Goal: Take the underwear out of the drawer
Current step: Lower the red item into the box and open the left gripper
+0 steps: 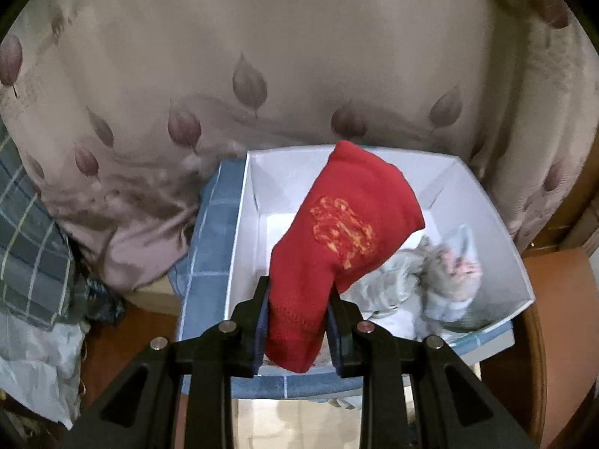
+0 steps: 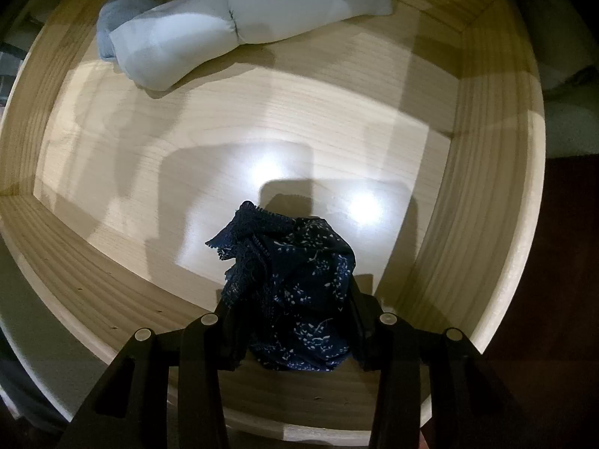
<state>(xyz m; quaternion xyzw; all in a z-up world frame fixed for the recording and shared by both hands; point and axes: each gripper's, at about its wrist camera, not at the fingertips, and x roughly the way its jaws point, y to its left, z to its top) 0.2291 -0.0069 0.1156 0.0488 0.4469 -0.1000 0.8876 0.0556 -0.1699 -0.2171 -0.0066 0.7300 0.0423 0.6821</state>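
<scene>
In the left wrist view my left gripper point(image 1: 298, 299) is shut on red underwear with an orange print point(image 1: 344, 232), held above a white box point(image 1: 239, 224). Grey underwear point(image 1: 430, 277) lies in the box at the right. In the right wrist view my right gripper point(image 2: 288, 299) is shut on dark blue underwear with lace and white flecks point(image 2: 295, 284), held over the light wooden drawer point(image 2: 498, 224). A pale grey-white rolled garment point(image 2: 239, 26) lies at the drawer's far side.
The white box sits on a blue checked cloth point(image 1: 209, 232). A beige bedcover with a leaf print point(image 1: 262, 86) hangs behind it. A checked fabric point(image 1: 26, 224) and a plastic bag point(image 1: 33, 366) lie at the left. Brown wood floor point(image 1: 554, 299) shows at the right.
</scene>
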